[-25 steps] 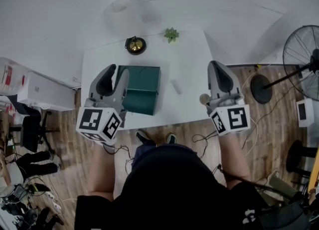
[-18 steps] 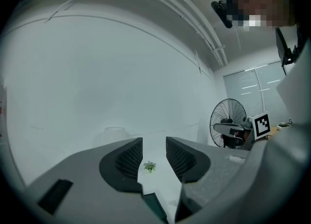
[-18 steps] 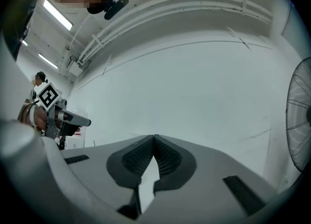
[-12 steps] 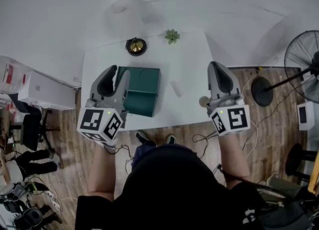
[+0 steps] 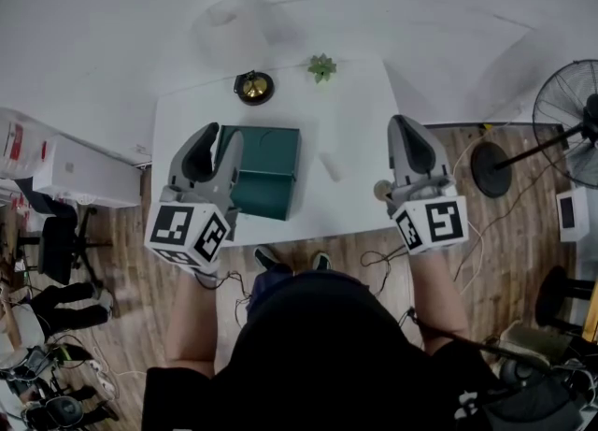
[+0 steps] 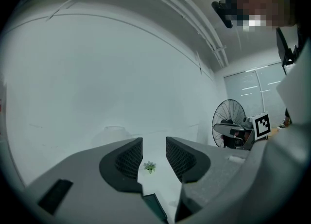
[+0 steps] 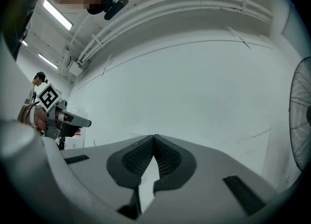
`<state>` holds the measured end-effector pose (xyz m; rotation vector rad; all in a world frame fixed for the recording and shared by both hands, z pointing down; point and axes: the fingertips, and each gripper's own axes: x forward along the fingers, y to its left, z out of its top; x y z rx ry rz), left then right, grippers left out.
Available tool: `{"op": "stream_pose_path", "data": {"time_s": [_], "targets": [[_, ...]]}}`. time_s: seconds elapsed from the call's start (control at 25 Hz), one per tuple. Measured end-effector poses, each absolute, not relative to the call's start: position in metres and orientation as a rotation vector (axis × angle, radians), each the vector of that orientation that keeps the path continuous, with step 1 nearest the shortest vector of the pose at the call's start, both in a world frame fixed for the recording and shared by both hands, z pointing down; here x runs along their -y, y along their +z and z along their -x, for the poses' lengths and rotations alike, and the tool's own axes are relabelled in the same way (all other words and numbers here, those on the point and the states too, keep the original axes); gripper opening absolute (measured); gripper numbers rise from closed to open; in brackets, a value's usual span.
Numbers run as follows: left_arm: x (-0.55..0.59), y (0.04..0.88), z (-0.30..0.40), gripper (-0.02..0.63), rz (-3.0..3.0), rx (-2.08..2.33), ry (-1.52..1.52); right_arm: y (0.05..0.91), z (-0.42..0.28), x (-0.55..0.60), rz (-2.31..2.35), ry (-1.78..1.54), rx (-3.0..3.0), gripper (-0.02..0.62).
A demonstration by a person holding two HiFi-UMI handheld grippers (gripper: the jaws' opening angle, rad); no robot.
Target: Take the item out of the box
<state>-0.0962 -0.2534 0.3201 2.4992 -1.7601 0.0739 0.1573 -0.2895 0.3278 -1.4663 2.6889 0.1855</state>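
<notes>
A dark green box (image 5: 266,169) sits on the white table (image 5: 350,116), left of the middle; I cannot see into it. My left gripper (image 5: 217,133) hovers at the box's left side, open, with nothing between its pads (image 6: 130,157). In the left gripper view a corner of the box (image 6: 156,208) shows below the jaws. A small pale item (image 5: 330,164) lies on the table to the right of the box. My right gripper (image 5: 405,123) hangs over the table's right edge, shut and empty; its pads (image 7: 146,154) meet at the tips.
A small green plant (image 5: 321,66) and a round black-and-gold object (image 5: 254,86) stand at the table's far edge. A floor fan (image 5: 570,121) stands to the right, beyond the table. White boxes (image 5: 65,167) and a chair (image 5: 56,242) are on the left.
</notes>
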Motion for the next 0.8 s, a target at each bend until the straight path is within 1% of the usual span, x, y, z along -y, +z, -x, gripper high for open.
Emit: {"op": "stream_pose_path", "data": {"time_s": [0.8], "targets": [[0.271, 0.33, 0.1, 0.147, -2.488, 1.745, 0.087, 0.333, -0.154, 0.306, 1.483, 0.176, -2.69, 0.005]]}}
